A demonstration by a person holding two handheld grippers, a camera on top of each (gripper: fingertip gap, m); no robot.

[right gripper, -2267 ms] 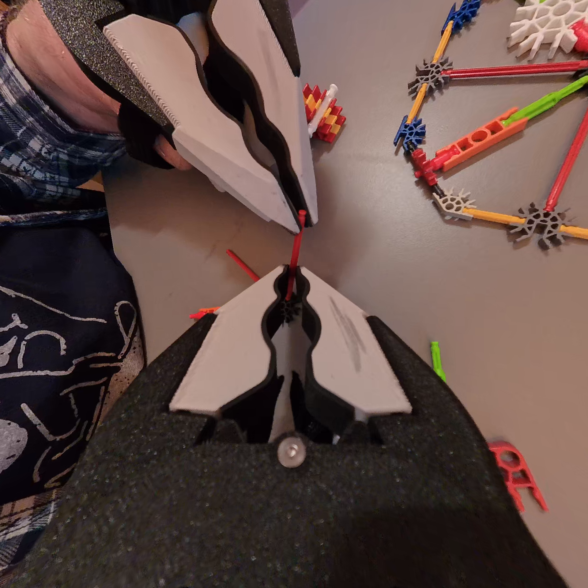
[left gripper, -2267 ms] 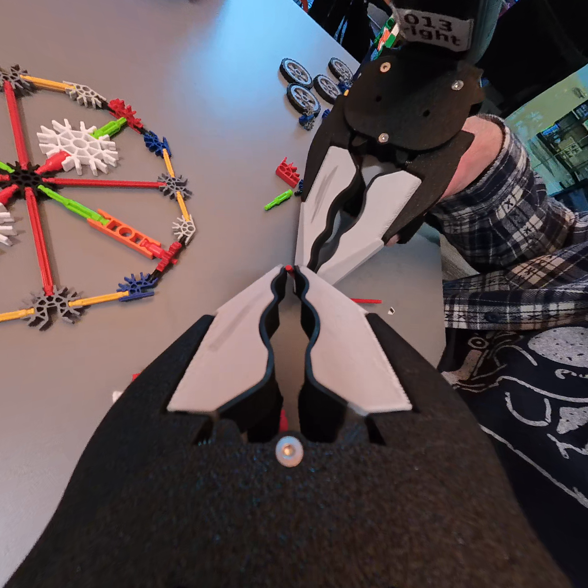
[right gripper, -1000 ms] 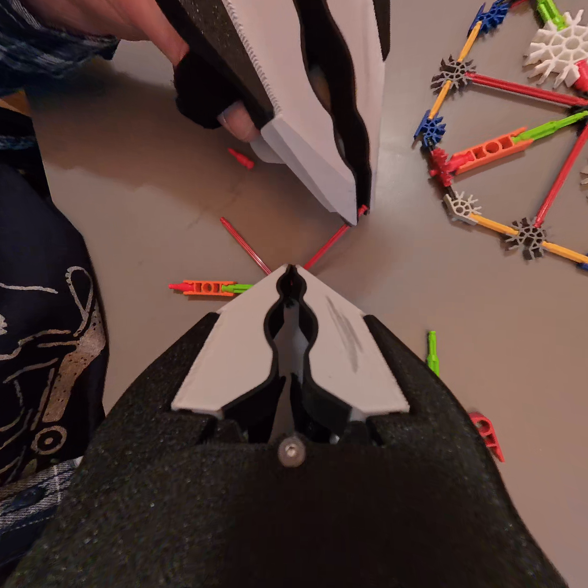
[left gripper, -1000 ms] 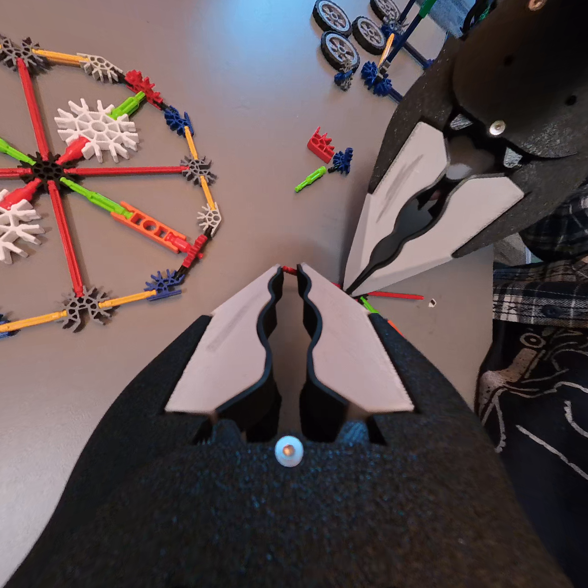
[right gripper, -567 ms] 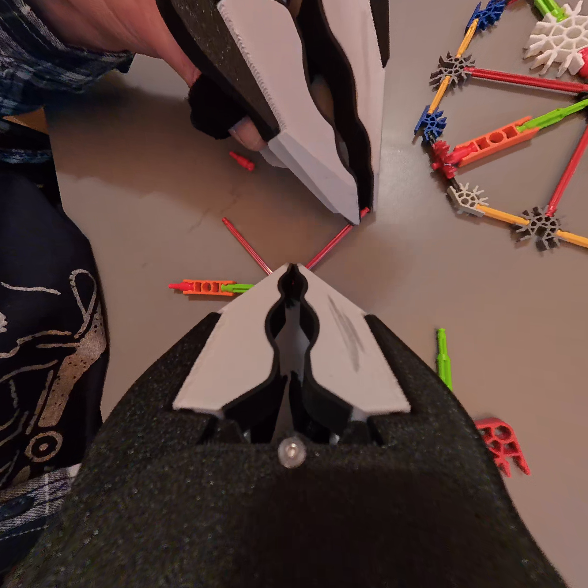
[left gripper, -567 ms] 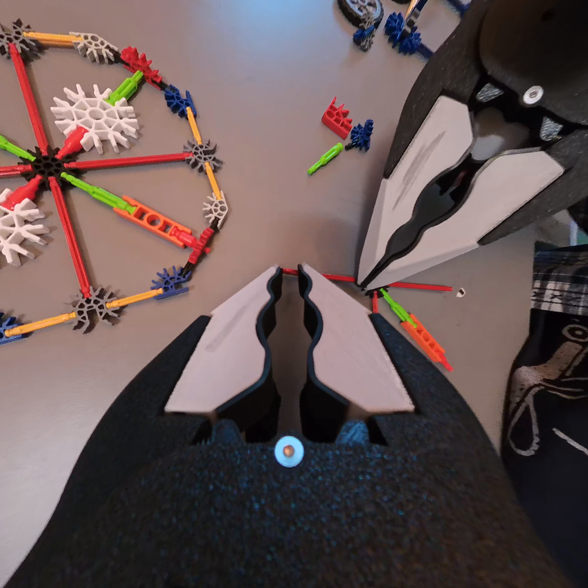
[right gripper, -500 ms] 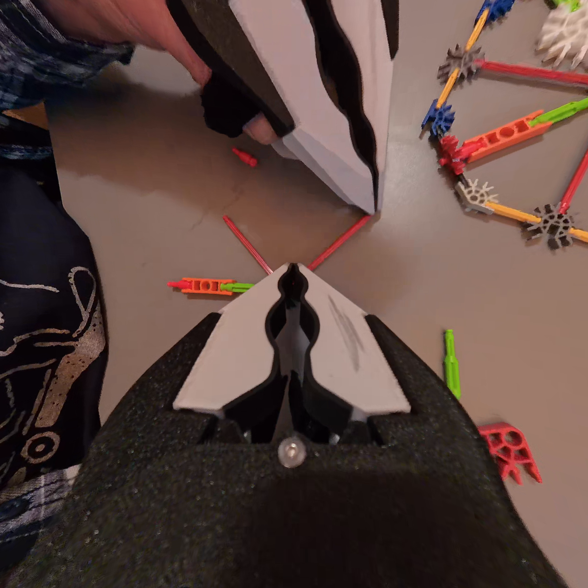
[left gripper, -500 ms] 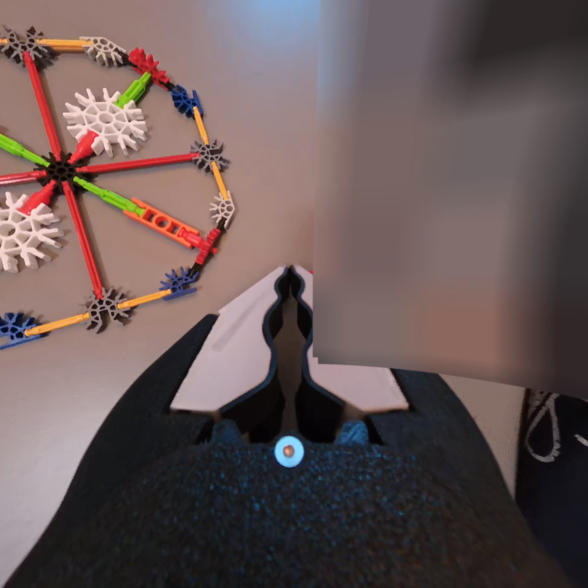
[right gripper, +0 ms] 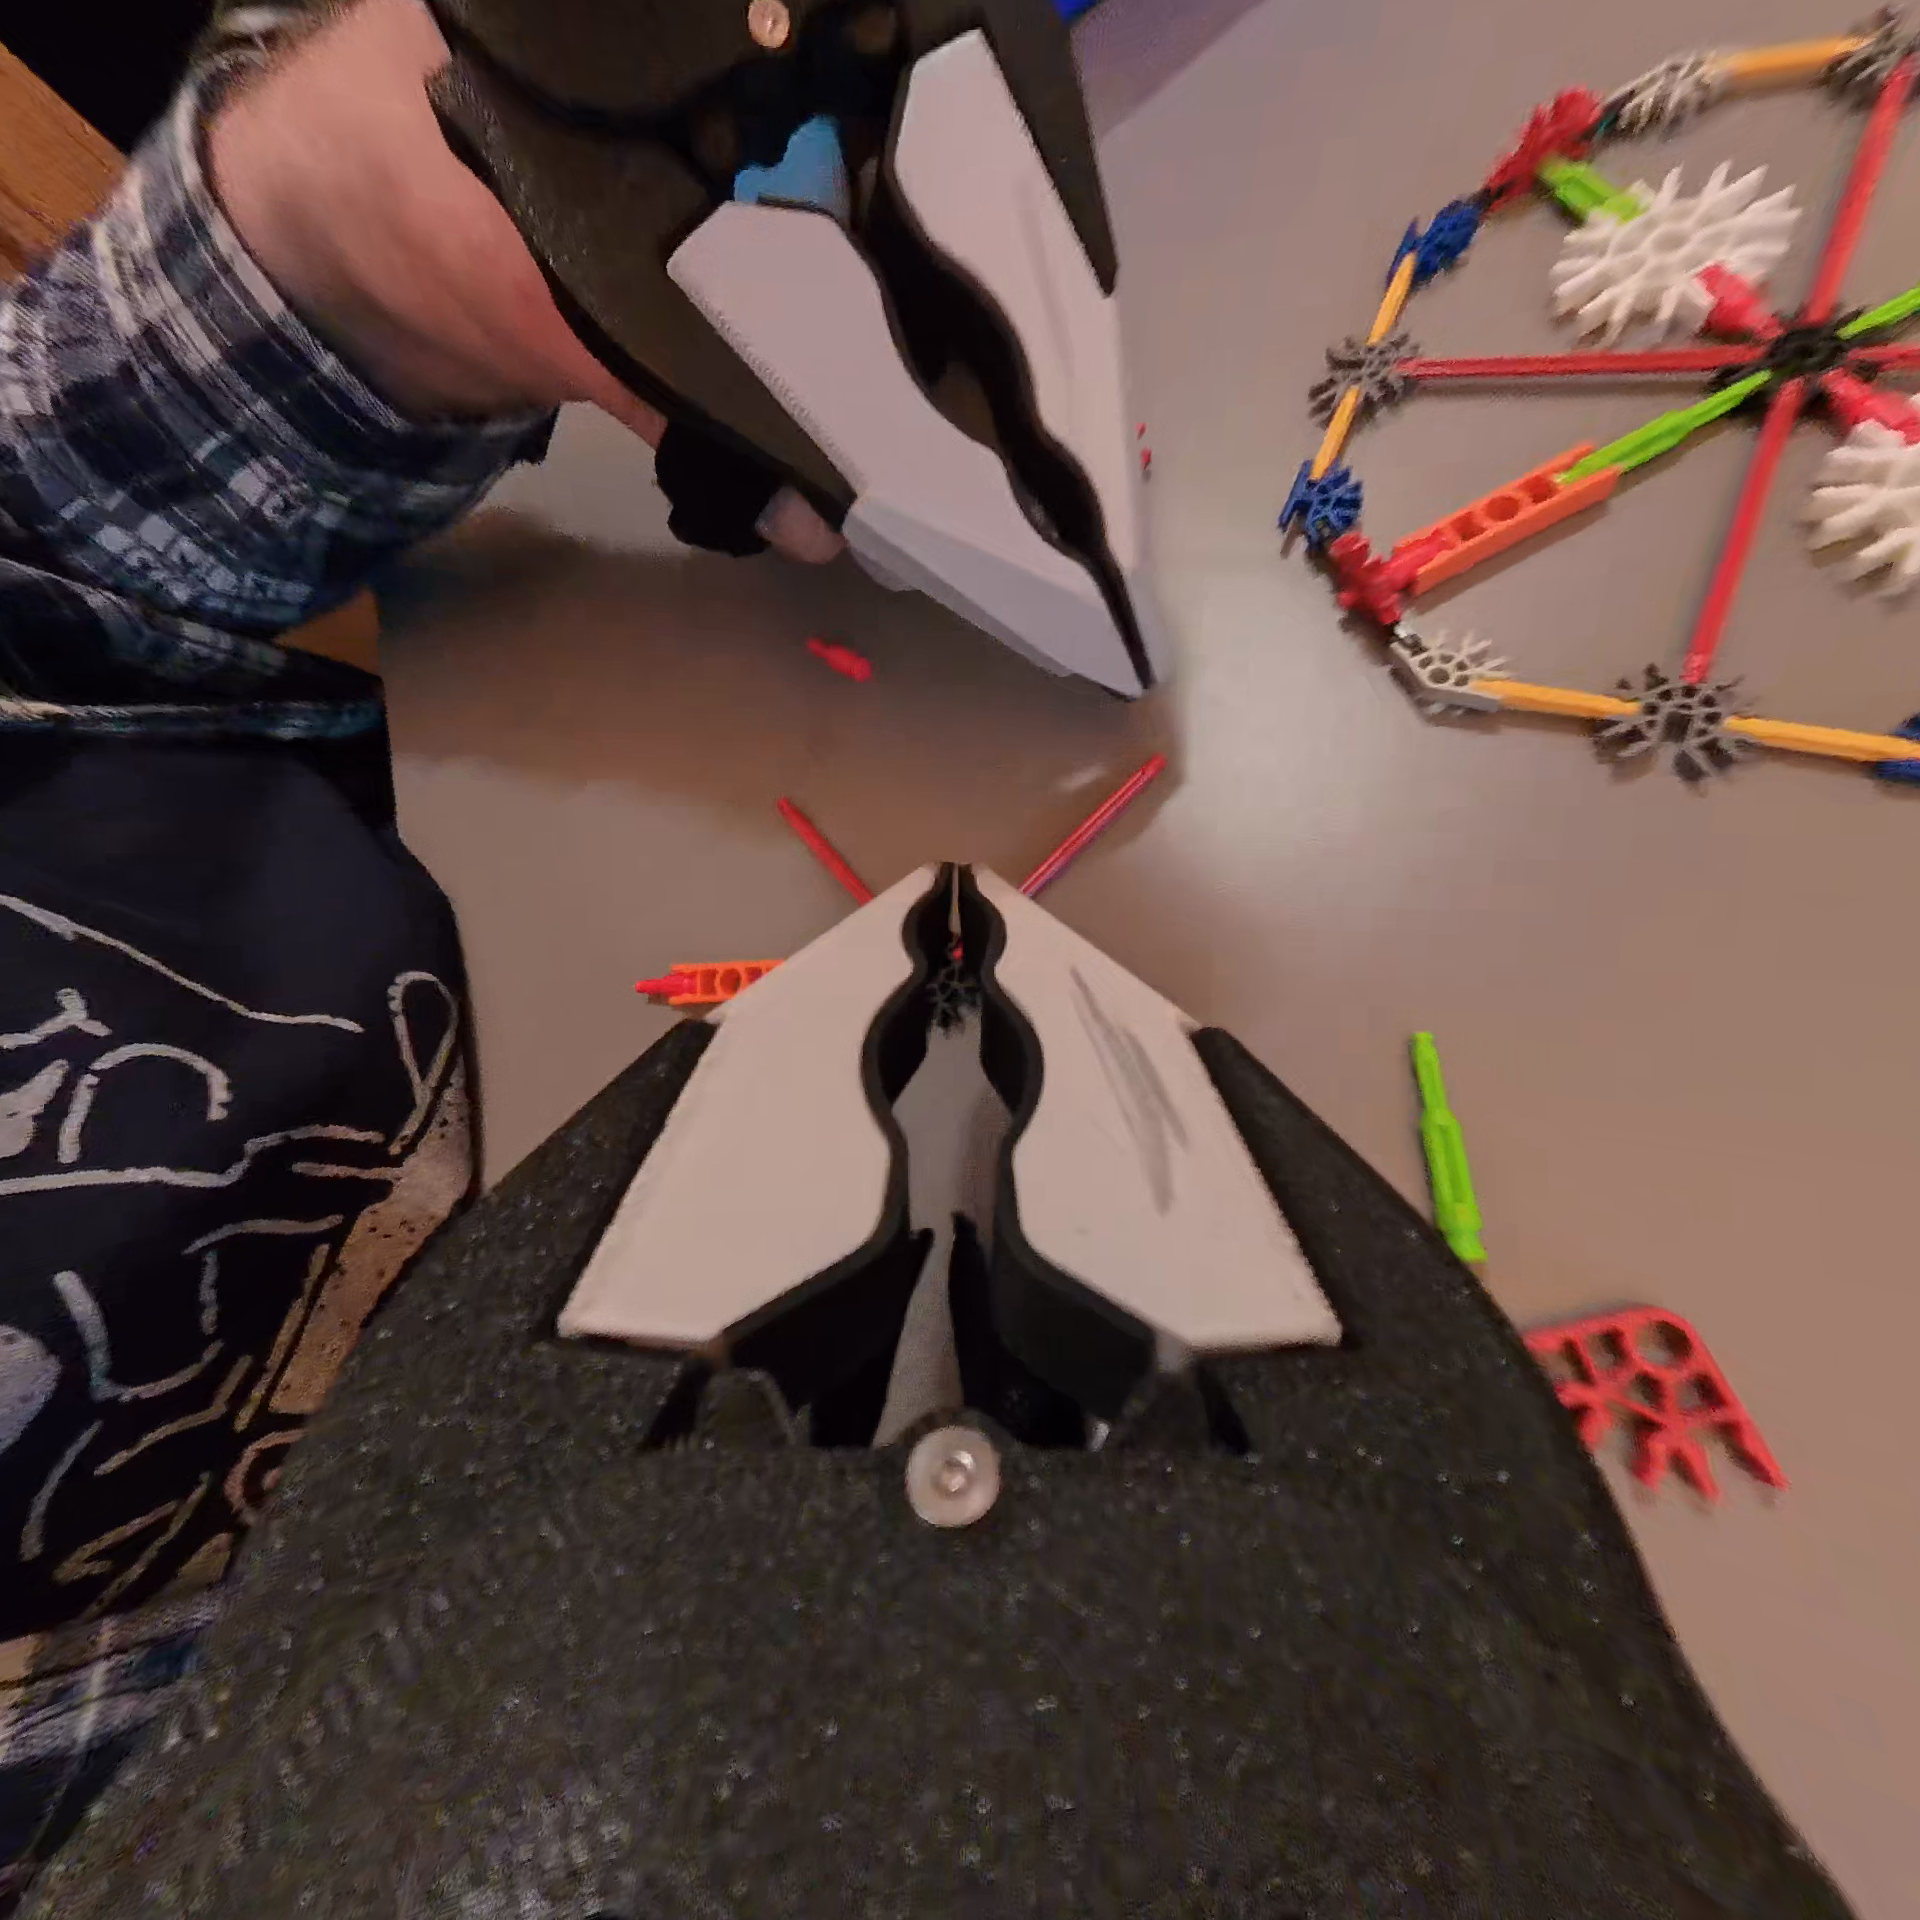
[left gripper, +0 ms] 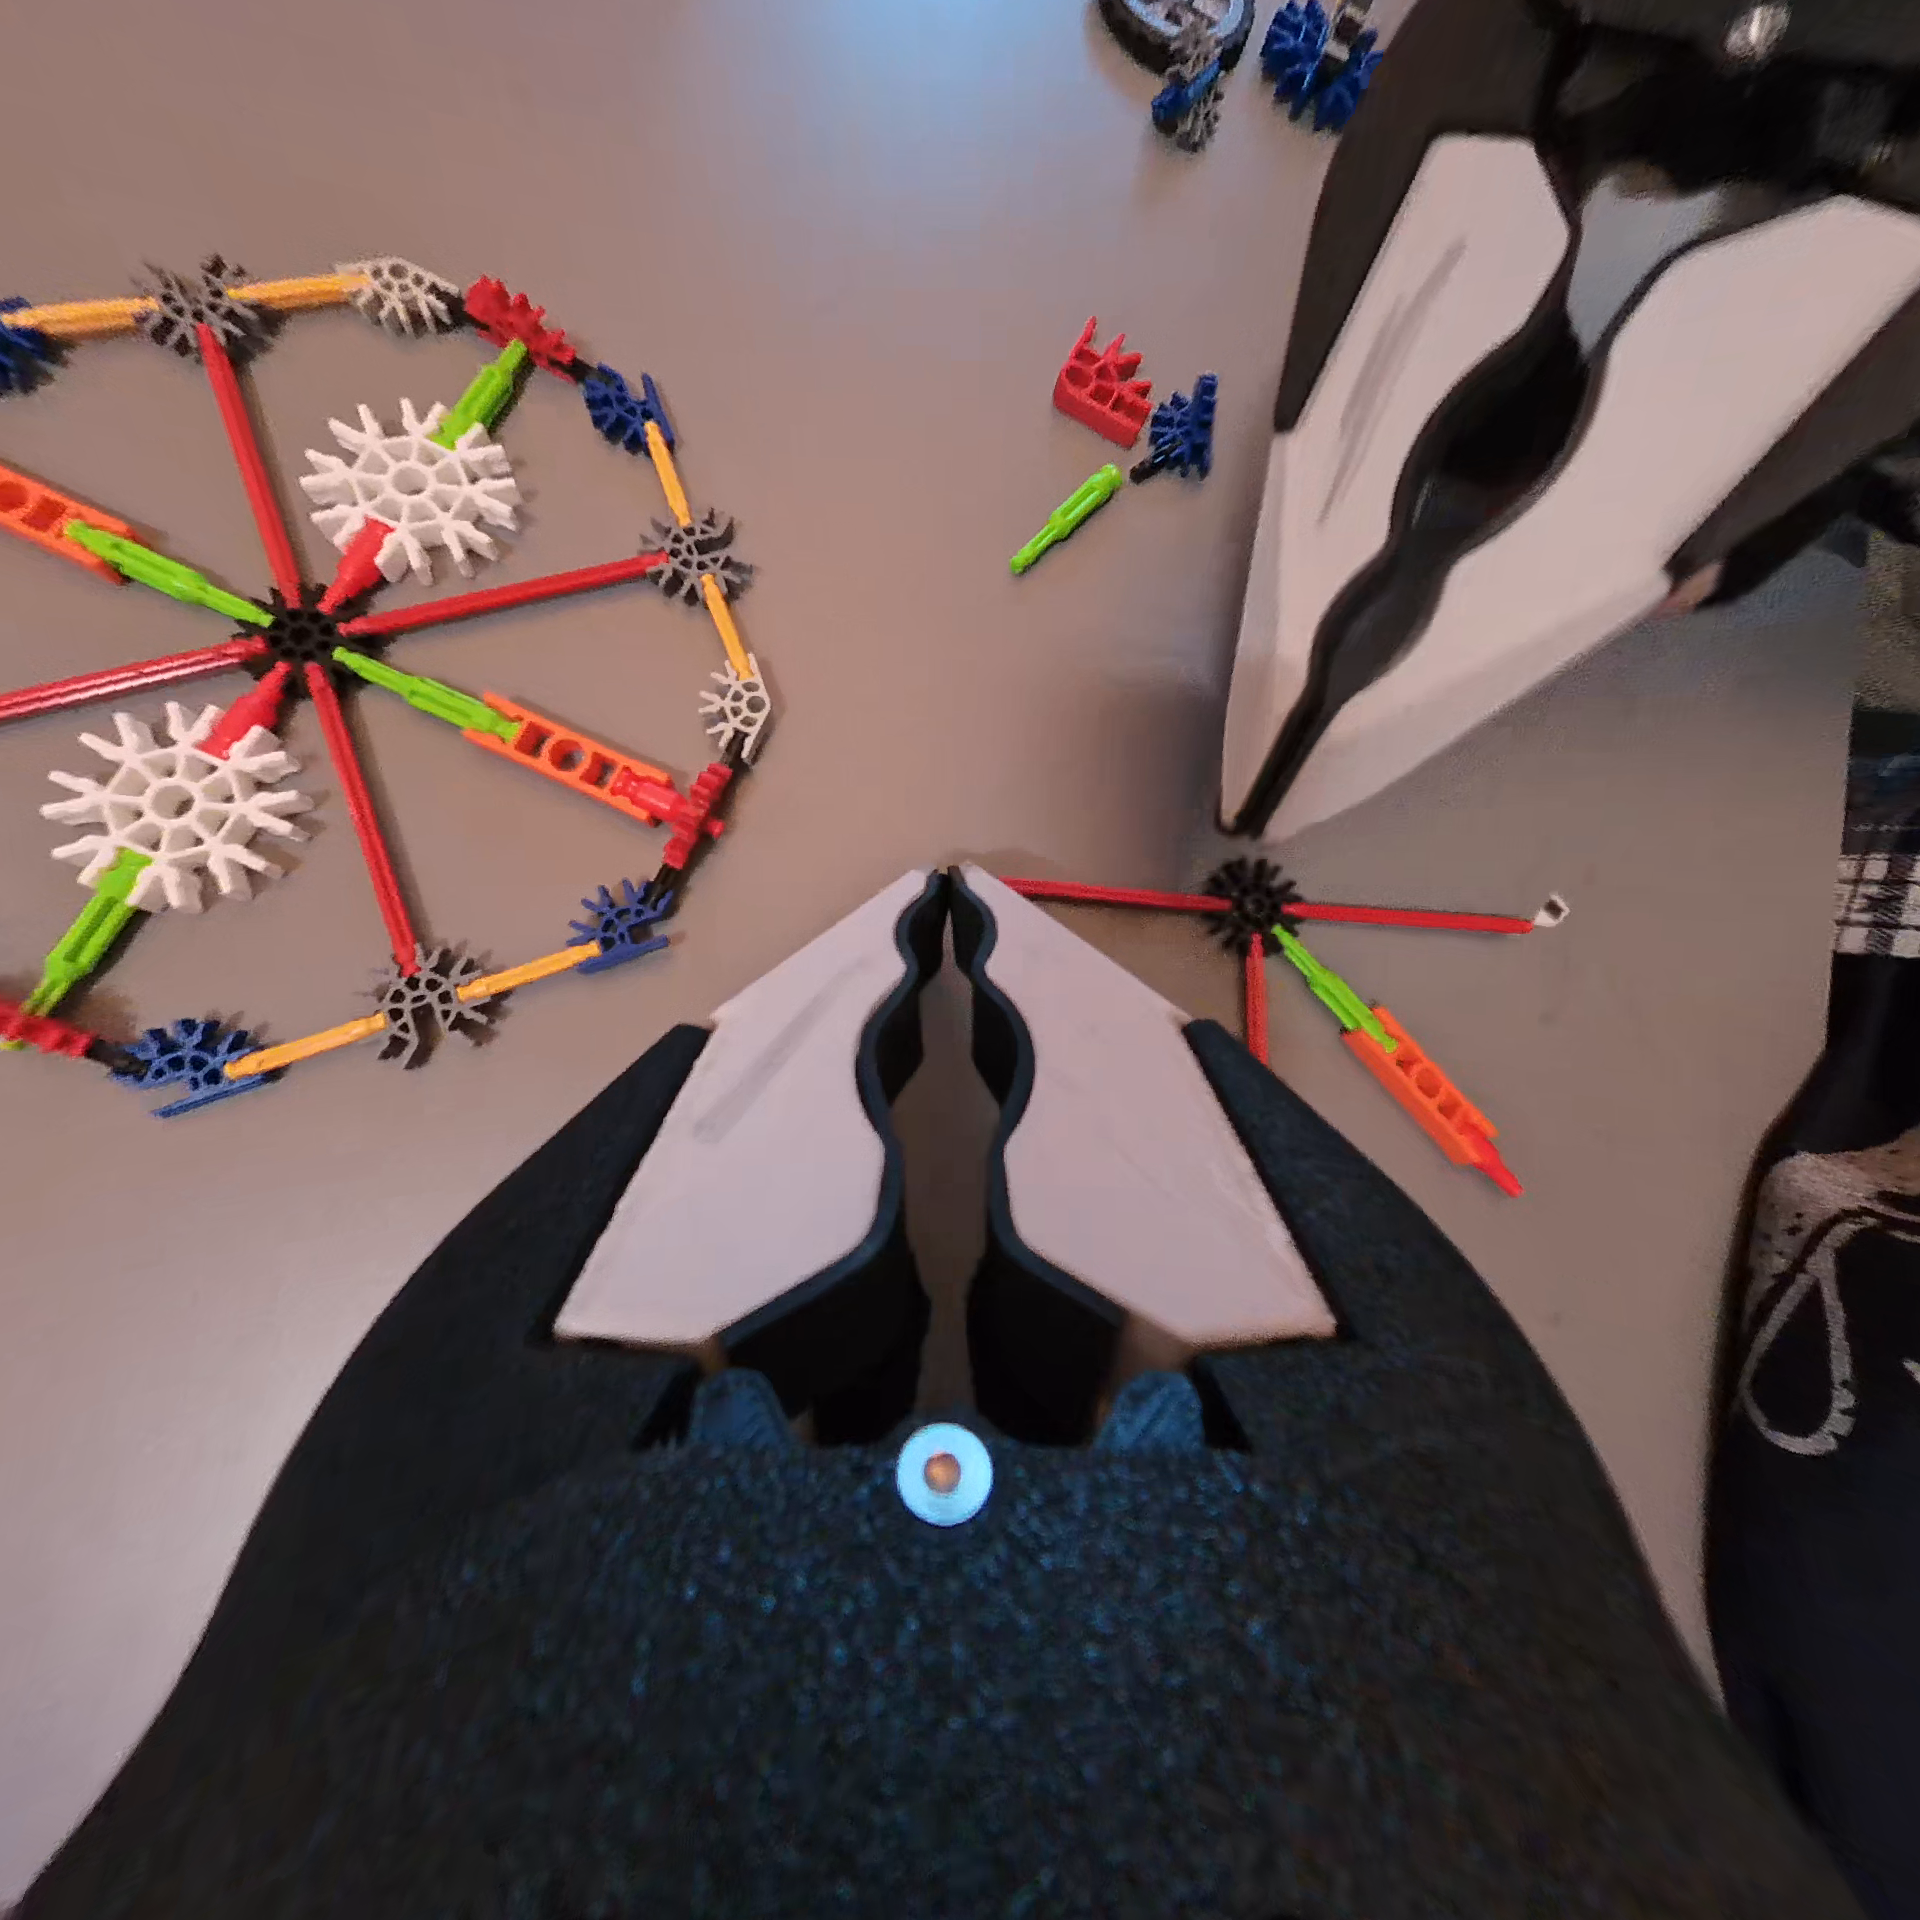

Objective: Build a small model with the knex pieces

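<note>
Left gripper [left gripper: 948, 878] fingers pressed together, empty, just left of the black hub [left gripper: 1252, 904]. Right gripper [right gripper: 954, 873] fingers pressed together above that hub. Red rods [left gripper: 1107, 894] radiate from it; spoked wheel [left gripper: 301, 634] lies well left.

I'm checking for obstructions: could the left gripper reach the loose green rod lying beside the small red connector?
Probably yes. Bare table lies between the left gripper and the green rod; the right gripper hangs off to the side. The left gripper is shut, so it must open first.
</note>
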